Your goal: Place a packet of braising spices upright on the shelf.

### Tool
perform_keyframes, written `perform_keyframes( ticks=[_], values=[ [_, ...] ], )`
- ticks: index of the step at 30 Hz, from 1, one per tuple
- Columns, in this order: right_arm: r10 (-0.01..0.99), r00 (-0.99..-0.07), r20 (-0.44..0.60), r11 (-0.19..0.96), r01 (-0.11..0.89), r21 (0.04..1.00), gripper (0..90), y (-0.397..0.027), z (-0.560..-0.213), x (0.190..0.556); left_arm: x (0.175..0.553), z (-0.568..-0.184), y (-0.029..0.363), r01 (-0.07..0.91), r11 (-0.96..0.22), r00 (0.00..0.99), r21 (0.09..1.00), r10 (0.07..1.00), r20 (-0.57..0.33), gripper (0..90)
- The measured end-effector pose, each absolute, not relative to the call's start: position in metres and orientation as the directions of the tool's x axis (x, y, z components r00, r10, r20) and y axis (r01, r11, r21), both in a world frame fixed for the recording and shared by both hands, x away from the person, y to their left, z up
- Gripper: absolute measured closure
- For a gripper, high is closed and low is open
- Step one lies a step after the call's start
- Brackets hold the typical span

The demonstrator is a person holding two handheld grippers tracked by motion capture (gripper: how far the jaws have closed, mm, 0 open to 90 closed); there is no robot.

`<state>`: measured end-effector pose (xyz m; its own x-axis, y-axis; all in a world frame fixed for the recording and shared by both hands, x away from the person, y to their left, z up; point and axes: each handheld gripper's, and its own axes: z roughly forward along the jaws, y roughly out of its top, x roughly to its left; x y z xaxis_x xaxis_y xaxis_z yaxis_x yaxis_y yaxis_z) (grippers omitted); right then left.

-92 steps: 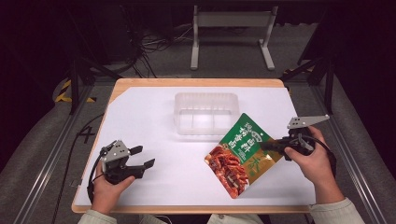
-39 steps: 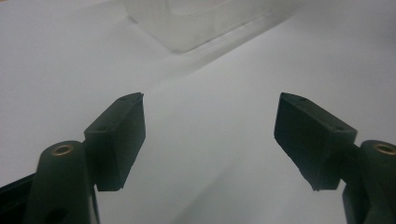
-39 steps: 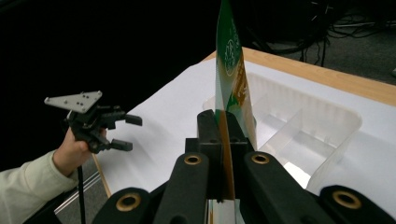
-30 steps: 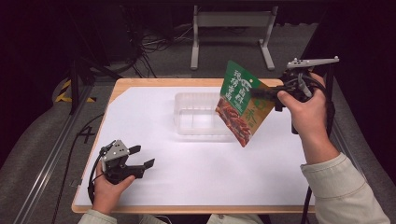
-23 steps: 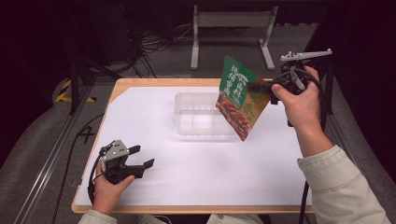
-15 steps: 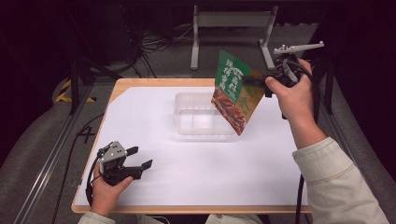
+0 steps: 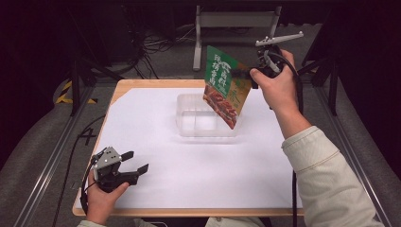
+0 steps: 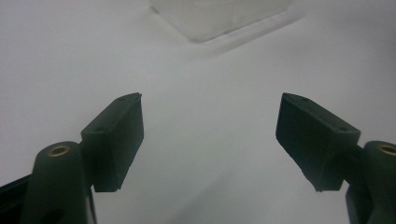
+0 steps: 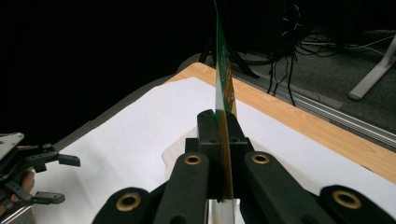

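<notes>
Down at the near left corner of the white-covered table (image 7: 156,127), the person's left hand (image 7: 100,198) rests with the left gripper (image 7: 134,161) lying low over the sheet, its two black jaws spread wide and holding nothing. Seen along those jaws in the left gripper view, there is bare white surface between them, and the corner of the clear plastic container (image 8: 219,16) sits farther off.

Moving toward the middle, that clear container (image 7: 205,124) stands on the sheet slightly toward the far side, open at the top, with a divider visible inside.

Above its right part hangs the green and red snack packet (image 7: 223,85), lifted clear of the table and tilted, its lower corner over the container's right end. The right gripper (image 7: 248,75) pinches the packet's right edge, jaws pressed together on it; in the right gripper view the packet (image 9: 221,88) shows edge-on, rising straight up from between the closed jaws. The right hand (image 7: 276,85) holds that gripper high over the far right of the table, the pale sleeve (image 7: 326,175) stretching back toward the near edge.
</notes>
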<state>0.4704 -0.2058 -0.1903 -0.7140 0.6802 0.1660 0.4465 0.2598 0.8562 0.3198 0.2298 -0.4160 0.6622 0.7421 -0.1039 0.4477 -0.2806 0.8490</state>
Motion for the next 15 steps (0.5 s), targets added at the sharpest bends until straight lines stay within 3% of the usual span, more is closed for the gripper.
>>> perform_keyframes(
  ticks=[15],
  values=[
    [0.721, -0.673, 0.166, 0.256, 0.481, 0.839, 90.0, -0.178, -0.203, 0.491, 0.321, -0.415, 0.231, 0.445, -0.281, 0.667, 0.85, 0.738, -0.105, 24.5]
  ],
)
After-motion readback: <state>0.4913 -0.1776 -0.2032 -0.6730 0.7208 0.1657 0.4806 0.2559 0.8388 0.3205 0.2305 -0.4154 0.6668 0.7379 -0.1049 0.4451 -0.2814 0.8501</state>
